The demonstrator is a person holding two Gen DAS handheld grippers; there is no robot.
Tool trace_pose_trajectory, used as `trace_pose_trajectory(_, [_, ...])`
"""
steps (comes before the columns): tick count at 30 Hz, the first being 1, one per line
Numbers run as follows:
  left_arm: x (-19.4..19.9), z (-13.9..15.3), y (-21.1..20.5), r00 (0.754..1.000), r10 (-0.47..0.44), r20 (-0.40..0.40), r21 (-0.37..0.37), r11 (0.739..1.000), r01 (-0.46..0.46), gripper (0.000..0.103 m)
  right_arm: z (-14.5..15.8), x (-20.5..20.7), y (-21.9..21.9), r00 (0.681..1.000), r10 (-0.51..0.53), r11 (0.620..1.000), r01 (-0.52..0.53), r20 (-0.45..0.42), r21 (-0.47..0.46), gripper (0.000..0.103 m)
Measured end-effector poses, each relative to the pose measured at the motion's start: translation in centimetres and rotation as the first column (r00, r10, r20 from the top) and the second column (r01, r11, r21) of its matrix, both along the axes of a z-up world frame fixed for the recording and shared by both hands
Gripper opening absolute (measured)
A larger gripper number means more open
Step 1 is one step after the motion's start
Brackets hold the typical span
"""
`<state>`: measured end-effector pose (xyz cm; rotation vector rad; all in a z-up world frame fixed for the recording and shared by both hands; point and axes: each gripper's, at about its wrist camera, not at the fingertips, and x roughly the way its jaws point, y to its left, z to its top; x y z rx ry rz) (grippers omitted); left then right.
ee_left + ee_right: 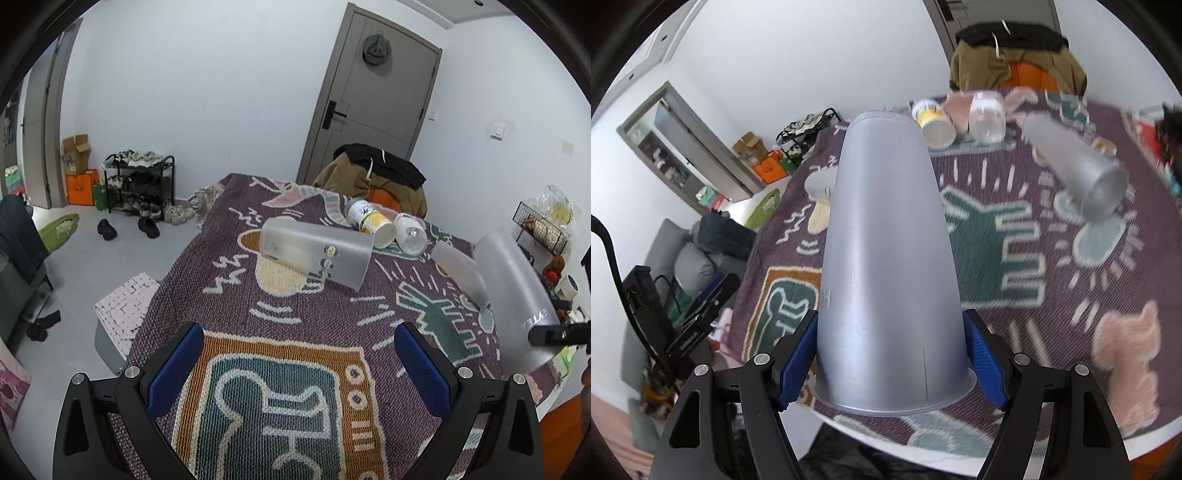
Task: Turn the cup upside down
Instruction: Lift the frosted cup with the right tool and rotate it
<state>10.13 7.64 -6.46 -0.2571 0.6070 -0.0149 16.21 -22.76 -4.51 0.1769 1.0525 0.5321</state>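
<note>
Woven patterned blanket (295,332) covers the table in a white-walled room, and serves as the landmark. Right gripper (891,354): both blue pads (798,360) pressed against the frosted grey cup (890,258) near its flared rim, which sits close to the camera; the closed base points away, out over the blanket. So the cup is clamped and lifted clear of the cloth, seemingly tilted; the left wrist view shows the same cup (517,295) at the blanket's right edge, slanting. Left gripper (299,365): jaws spread wide, nothing between them, hovering low over the blanket's near end. Handling judgement: thin translucent plastic, probably very light and a little springy; smooth walls taper, so a grip could creep toward the narrow end, and holding just above the rim lip, as now, looks the safest place. Hard squeezing would likely bow the wall. Further out on the blanket: a second frosted cup with cartoon stickers (314,254) lying on its side mid-cloth, a third plain cup (1078,170) on its side toward the right, and a yellow-labelled bottle (369,219) beside a clear bottle (410,234) at the far end.
</note>
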Motion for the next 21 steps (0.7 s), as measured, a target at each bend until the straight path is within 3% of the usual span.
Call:
trace_pose_trajectory(8, [-0.4,-0.9,0.0,0.999,-0.016,-0.037,0.01,1.0,0.016,0.103,-3.8,-0.8,-0.7,0.993,-0.031,0.993,0.043,-0.11,0.111,0.077])
trace_pose_trajectory(21, [-0.4,-1.3,-1.3,0.995,-0.056,-0.088,0.044,0.997,0.06,0.103,-8.0,-1.5,-0.6,0.978,-0.081,0.986,0.107,-0.194,0.128,0.078])
